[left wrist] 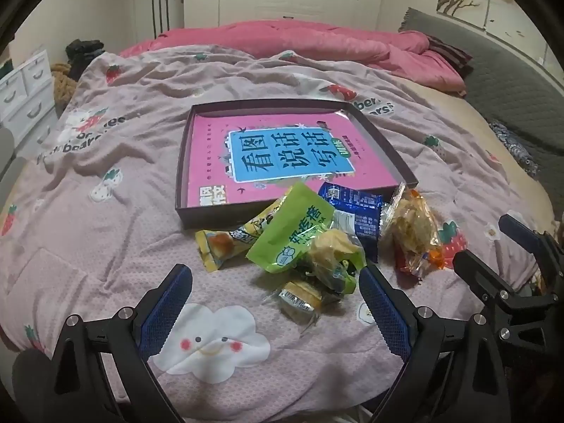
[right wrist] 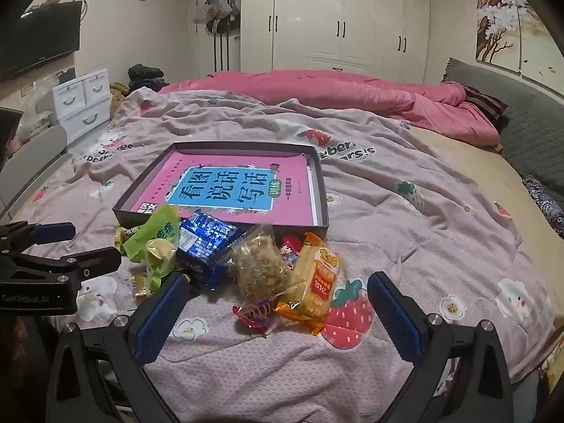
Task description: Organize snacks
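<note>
- Left wrist view: left hand-held gripper, lower centre of frame, jaws spread wide with nothing between the pads; it hangs over the bed cover, aimed down at the near edge of the snack pile, likely staged for a first pick.
- Left wrist view: snacks, loose heap at centre, just below the box. Green packet on top, leaning over the box's near wall; yellow packet to its left; blue packet behind; clear bag of pale pieces at right; small wrapped piece nearest the jaws.
- Left wrist view: shallow dark box, open top, upper centre. Contents: one pink book lying flat, filling nearly the whole floor. No snack fully inside.
- Right wrist view: right hand-held gripper, lower centre, jaws spread wide and empty, pointed at the right end of the heap.
- Right wrist view: orange packet and small red wrapper lie closest between the jaws' line; clear bag and blue packet behind them, green packet at left.
- Right wrist view: same box at centre left, book inside, heap touching its near wall. Judged: sorting not yet begun; the box is the probable destination.
</note>
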A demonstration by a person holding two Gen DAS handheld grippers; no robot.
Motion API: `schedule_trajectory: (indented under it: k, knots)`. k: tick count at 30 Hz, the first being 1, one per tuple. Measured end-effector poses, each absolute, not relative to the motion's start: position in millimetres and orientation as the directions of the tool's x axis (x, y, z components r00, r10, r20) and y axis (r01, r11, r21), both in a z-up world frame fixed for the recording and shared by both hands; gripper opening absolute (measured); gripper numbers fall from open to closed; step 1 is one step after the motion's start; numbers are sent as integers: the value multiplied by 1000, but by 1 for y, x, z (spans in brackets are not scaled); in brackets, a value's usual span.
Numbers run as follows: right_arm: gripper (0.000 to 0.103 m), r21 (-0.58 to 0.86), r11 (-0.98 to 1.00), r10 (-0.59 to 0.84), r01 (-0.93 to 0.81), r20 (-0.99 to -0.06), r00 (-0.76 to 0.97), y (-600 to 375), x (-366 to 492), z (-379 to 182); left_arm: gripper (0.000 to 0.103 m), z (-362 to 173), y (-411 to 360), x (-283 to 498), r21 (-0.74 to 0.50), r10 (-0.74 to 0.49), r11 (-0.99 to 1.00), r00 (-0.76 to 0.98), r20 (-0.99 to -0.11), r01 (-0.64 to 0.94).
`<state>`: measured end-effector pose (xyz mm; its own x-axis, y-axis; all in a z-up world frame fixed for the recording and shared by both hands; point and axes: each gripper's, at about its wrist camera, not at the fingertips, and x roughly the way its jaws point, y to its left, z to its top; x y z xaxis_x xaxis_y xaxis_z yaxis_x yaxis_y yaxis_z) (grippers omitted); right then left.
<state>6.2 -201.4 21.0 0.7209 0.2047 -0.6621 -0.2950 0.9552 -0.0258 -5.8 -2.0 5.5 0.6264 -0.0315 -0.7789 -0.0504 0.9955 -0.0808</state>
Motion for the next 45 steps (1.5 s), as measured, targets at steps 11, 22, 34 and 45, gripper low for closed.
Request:
schedule_trajectory:
  k: [11,22,34,45]
  knots:
    - [102,-27,956,202,-292,-662,722,-204,5,21,96,9,-3,-8,-87,-42,995,632,-774,-39]
    - [102,-24,956,204,-292,-661,723,-205,5,21,96,10,-6,-10,-91,-48,995,637,-770,-35]
    - [102,-26,958,200,-287,-658,726,-206,5,21,96,11,-7,-11,-93,-58,995,637,-769,-22]
    - [102,-27,958,198,-286,-659,726,-206,5,21,96,11,-8,-11,-98,-66,995,633,-771,-16]
